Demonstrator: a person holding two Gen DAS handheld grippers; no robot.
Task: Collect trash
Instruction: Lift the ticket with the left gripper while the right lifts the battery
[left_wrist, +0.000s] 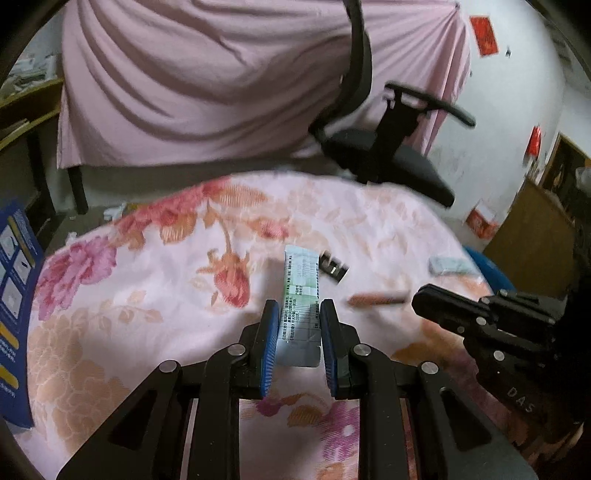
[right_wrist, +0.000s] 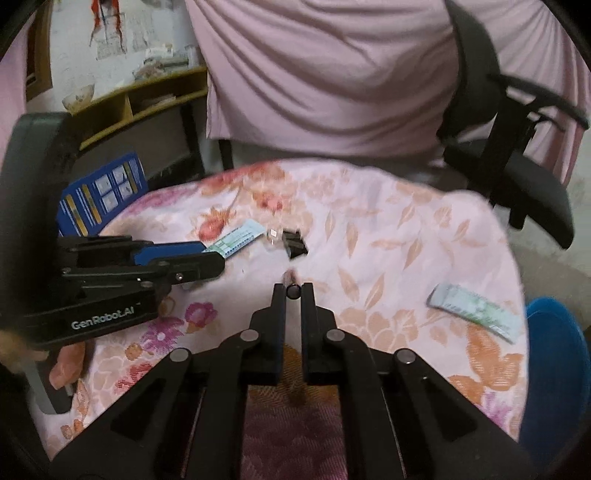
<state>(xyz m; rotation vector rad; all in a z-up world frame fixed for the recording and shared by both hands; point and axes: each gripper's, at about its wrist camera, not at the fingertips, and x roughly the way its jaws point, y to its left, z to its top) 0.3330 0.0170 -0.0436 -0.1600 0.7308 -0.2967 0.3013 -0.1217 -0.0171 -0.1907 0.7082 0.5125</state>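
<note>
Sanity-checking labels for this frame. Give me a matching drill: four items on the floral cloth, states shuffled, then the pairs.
Things:
1. long pale-green packet
2. thin brown stick
3. second pale-green packet
4. small black piece

States:
A. lying loose near the blue bin, at the cloth's right edge
B. pinched end-on between the right gripper fingers
C. lying loose mid-cloth, touched by neither gripper
D. held lengthwise between the left gripper fingers

Pairs: 1-D, 2-B, 3-A, 4-C
</note>
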